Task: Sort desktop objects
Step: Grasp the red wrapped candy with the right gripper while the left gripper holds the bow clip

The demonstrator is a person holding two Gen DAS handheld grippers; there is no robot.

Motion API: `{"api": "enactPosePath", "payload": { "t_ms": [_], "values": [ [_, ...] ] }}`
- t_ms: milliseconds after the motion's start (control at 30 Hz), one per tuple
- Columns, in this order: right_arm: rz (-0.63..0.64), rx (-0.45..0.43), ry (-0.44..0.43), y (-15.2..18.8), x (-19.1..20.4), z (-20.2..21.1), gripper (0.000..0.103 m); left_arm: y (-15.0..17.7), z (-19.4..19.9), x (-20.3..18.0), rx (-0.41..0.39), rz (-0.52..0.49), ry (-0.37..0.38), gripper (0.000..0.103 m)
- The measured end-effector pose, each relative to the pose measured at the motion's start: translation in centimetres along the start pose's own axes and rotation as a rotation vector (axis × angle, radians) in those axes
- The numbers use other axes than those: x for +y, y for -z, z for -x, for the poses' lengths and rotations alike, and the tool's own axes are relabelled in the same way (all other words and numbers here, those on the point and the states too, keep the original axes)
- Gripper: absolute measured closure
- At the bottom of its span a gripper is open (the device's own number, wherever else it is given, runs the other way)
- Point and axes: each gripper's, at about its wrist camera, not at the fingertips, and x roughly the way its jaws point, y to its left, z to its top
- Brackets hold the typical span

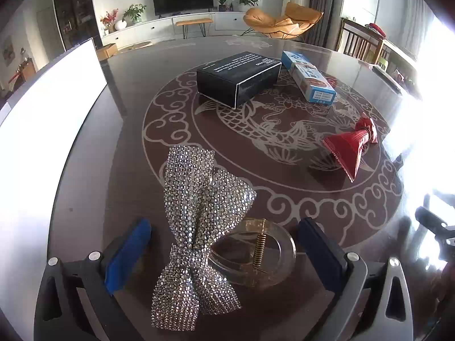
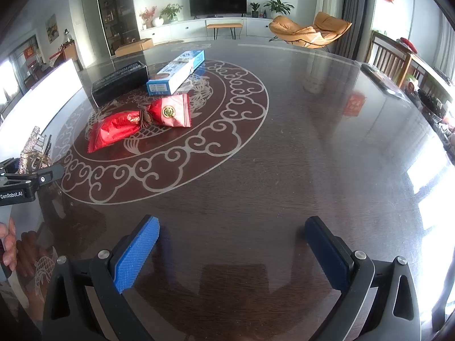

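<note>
The left gripper (image 1: 224, 244) has two wide arms of dark grey and black plastic, each with a triangular cut-out near its base and round silver screw heads on top. Its fingers (image 1: 129, 255) carry flat blue pads with a fine knurled texture; the one on the shaded side looks navy. The right gripper (image 2: 231, 248) is built the same way, with black arms, silver screws and a bright blue ribbed pad. In the right wrist view the left gripper's black body shows white lettering reading "GenRobot.AI" and a small screw. A hand (image 2: 8, 244) grips a pale handle below it.
</note>
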Motion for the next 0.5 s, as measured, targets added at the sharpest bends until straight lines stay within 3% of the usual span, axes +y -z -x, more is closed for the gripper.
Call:
{"api": "enactPosePath", "payload": {
  "t_ms": [33,100,133,200,333,500],
  "values": [
    [-0.026,-0.023,-0.015,0.0,-0.2,0.4,0.001,0.0,0.0,0.0,0.000,0.000,0.000,0.000],
    [-0.145,-0.057,-0.204,-0.1,-0.5,1.2,0.001,0.0,0.0,0.0,0.000,0.001,0.000,0.000],
    [-0.188,-0.046,-0.297,-0.5,-0.1,1.0,0.001,0.0,0.0,0.0,0.000,0.000,0.000,0.000],
    [-0.210,0.012,-0.375,-1.6,2.1,-0.2,0.000,0.0,0.0,0.0,0.000,0.000,0.000,0.000],
    [-0.224,0.044,-0.392,-5.0,5.6,-2.8,0.002,0.1,0.0,0.1,0.000,0.000,0.000,0.000],
    [-0.265,0.078,-0.271,-10.1,7.3,-6.5,0.000,0.1,0.0,0.1,0.000,0.000,0.000,0.000]
  ]
}}
